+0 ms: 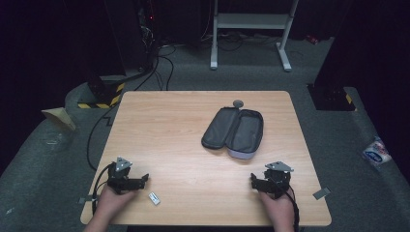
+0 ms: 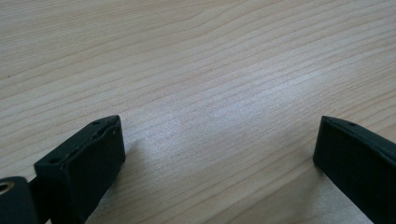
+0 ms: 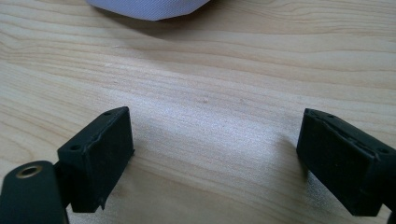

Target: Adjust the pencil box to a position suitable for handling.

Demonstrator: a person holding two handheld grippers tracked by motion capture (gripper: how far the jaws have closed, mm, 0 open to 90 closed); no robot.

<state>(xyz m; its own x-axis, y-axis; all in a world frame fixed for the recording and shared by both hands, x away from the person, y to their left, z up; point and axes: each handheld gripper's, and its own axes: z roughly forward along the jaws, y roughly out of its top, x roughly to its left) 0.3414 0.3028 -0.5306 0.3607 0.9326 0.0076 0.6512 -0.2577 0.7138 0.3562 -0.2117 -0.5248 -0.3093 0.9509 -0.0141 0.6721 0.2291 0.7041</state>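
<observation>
- Two grippers, left gripper [image 1: 129, 180] and right gripper [image 1: 271, 182], rest spread and empty on the table [image 1: 183, 130]
- Likely target: the open pouch [image 1: 233, 131]; approach low, jaws wide

A lab: dark room, cables [image 1: 162, 67], hazard-taped stand [image 1: 104, 94].

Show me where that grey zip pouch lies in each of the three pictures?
High view: the pouch lies open, right of the table's middle, beyond the right gripper.
Right gripper view: a pale edge of the pouch at the top, left of centre, beyond the open jaws.
Left gripper view: wood between the open jaws of the left gripper, not the pouch.
Shared landmark: the table.
</observation>
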